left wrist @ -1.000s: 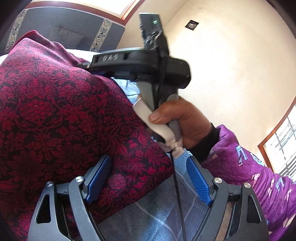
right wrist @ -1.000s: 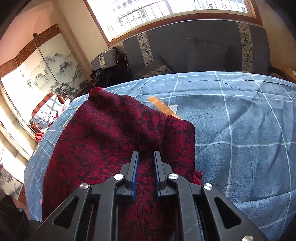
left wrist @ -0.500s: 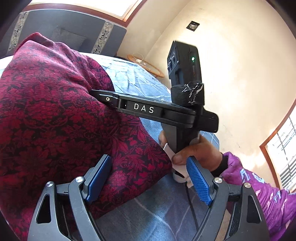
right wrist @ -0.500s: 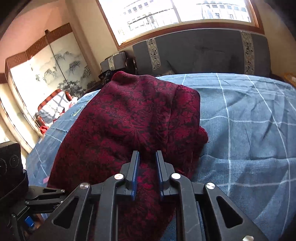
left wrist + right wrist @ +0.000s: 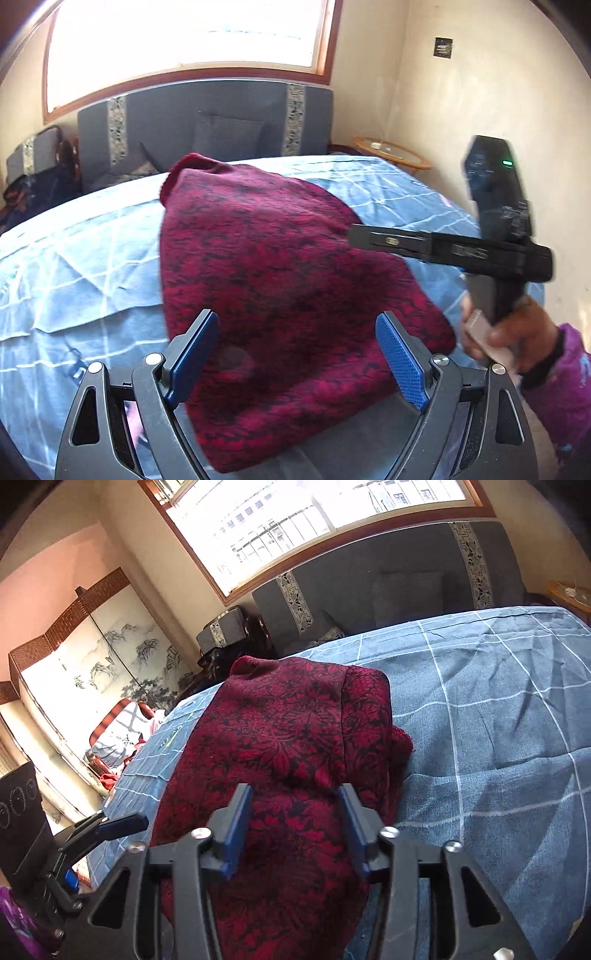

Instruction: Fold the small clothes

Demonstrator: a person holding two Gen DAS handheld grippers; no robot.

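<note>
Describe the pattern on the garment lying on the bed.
Deep red garment with a black floral, leafy print; sharpest in the right wrist view.

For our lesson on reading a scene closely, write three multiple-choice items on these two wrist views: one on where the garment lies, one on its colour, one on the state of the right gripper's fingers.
1. Where does the garment lie?
A. on the bed cover
B. on the round side table
C. on the floor

2. What colour is it?
A. plain white
B. dark red with black floral pattern
C. yellow

3. How do the right gripper's fingers stand?
A. clamped on the garment
B. out of view
C. apart, pads off the cloth

Answers:
1 A: the garment rests on the blue checked bed cover.
2 B: red and black throughout.
3 C: the right gripper has just been opening; cloth shows between its fingers.
</note>
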